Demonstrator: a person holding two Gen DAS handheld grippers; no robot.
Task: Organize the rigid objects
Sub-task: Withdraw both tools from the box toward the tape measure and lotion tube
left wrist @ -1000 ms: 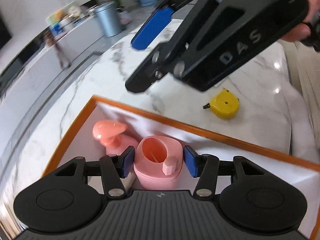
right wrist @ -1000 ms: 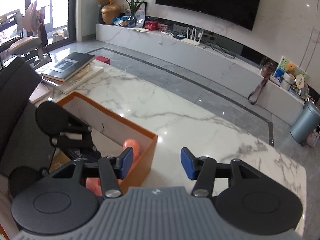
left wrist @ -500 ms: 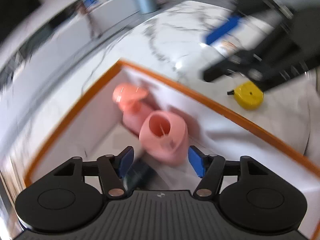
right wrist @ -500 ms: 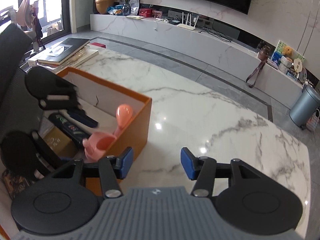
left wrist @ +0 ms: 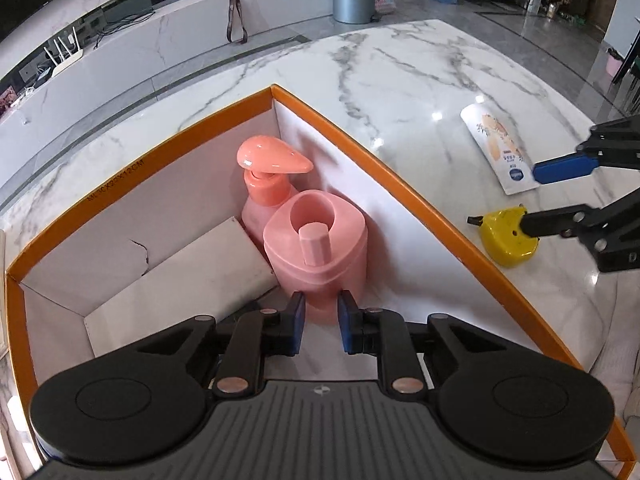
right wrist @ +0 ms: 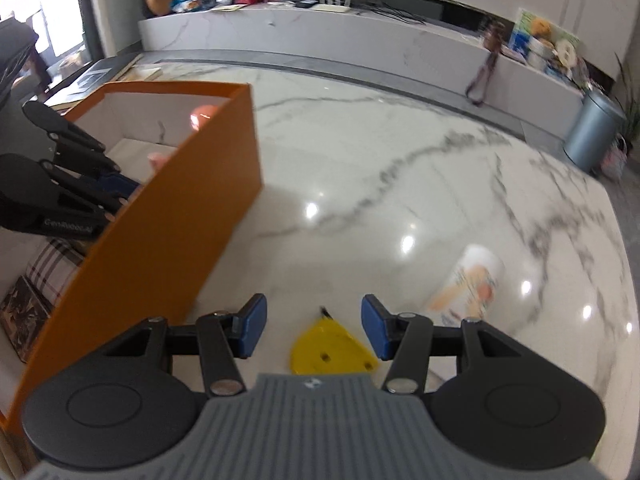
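Observation:
In the left wrist view an orange box [left wrist: 420, 204] holds a pink pump bottle [left wrist: 268, 188] in its far corner and a pink squarish bottle [left wrist: 320, 240] upright beside it. My left gripper [left wrist: 320, 326] hovers just behind the squarish bottle, fingers nearly closed, holding nothing. A yellow tape measure [left wrist: 506, 240] lies on the marble outside the box. My right gripper [right wrist: 312, 330] is open, its fingers either side of the tape measure [right wrist: 332, 352]. A white tube [right wrist: 468, 284] lies beyond it, also in the left view [left wrist: 496, 148].
A white carton [left wrist: 180, 280] lies flat in the box. The orange box wall [right wrist: 160, 240] stands left of my right gripper. A grey bin [right wrist: 592, 136] and a long white bench [right wrist: 320, 40] stand on the floor past the marble table [right wrist: 400, 184].
My left gripper let go of the pink squarish bottle, which now stands in the box, and its fingers closed in. My right gripper moved down over the yellow tape measure.

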